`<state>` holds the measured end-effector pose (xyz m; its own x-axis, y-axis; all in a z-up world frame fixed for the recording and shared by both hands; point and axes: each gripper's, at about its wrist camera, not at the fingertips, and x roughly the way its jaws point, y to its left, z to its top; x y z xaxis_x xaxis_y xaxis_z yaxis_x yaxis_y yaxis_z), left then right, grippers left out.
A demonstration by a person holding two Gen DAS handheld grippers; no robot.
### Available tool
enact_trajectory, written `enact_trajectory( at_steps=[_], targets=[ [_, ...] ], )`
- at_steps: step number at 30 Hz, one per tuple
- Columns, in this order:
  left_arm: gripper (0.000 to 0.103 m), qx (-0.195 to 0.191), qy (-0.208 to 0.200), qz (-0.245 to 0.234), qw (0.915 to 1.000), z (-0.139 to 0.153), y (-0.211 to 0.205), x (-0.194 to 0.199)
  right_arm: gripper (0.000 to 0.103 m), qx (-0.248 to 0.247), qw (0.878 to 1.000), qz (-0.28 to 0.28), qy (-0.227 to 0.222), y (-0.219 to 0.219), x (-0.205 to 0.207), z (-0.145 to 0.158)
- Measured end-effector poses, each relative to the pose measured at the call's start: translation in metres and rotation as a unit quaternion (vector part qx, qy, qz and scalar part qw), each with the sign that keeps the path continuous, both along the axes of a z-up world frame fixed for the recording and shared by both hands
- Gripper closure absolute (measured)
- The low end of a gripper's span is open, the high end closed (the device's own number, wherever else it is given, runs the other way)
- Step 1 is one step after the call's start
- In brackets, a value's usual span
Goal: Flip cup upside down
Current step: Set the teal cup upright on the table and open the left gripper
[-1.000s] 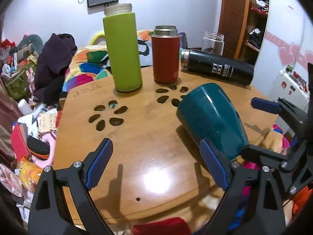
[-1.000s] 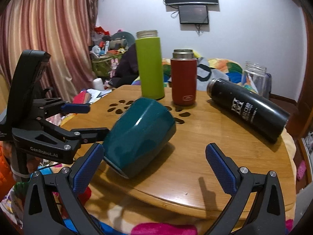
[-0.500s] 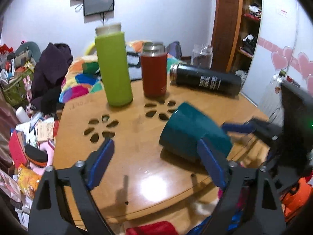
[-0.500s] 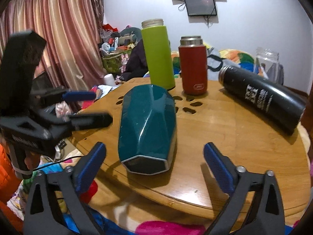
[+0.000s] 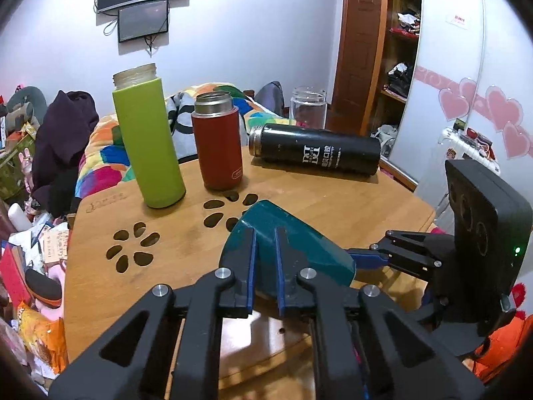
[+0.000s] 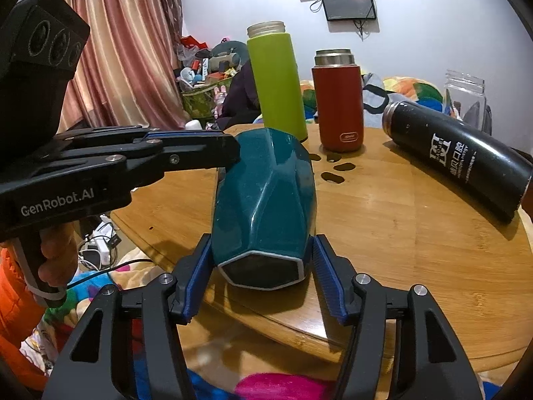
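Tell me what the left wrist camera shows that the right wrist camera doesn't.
Only the left wrist view shows the wooden door and the heart stickers on the wall.

Only the right wrist view shows the pink curtain and the teal cup's hexagonal base facing the camera.

Both show the cup lying on the wooden table, the green bottle, the red flask and the black flask.

Our left gripper (image 5: 265, 260) with fingers drawn nearly together, narrow gap between pads, our right gripper (image 6: 260, 276) with fingers (image 6: 196, 275) spread partway, our left hand (image 6: 53, 260) wrapped around its handle
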<state>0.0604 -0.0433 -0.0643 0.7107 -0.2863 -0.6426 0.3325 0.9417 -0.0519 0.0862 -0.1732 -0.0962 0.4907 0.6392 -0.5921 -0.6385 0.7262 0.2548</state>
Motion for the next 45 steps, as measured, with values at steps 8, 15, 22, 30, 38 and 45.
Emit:
enact_trajectory(
  at_steps=[8, 15, 22, 30, 38, 45],
  targets=[
    [0.095, -0.013, -0.009, 0.003, 0.9999, 0.004, 0.005, 0.002, 0.048, -0.011, 0.999, -0.020, -0.041, -0.002, -0.010, 0.012],
    [0.098, -0.024, -0.016, 0.004, 0.9996, 0.006, 0.008, 0.007, 0.049, -0.004, 0.997, -0.031, -0.064, -0.007, -0.013, 0.023],
    [0.102, -0.041, -0.017, 0.007, 0.9990, 0.005, 0.015, 0.015, 0.049, -0.010, 0.996, -0.033, -0.077, 0.000, -0.002, 0.030],
    [0.103, -0.039, -0.037, 0.009, 0.9985, 0.008, 0.018, 0.018, 0.050, -0.015, 0.995, -0.027, -0.090, 0.013, 0.008, 0.029],
    [0.103, -0.040, -0.031, 0.023, 0.9985, 0.002, 0.024, 0.026, 0.052, -0.020, 0.995, -0.022, -0.093, 0.019, 0.014, 0.026],
    [0.103, -0.046, -0.032, 0.034, 0.9978, 0.004, 0.028, 0.024, 0.051, -0.020, 0.996, -0.016, -0.084, 0.018, 0.016, 0.029]
  ],
)
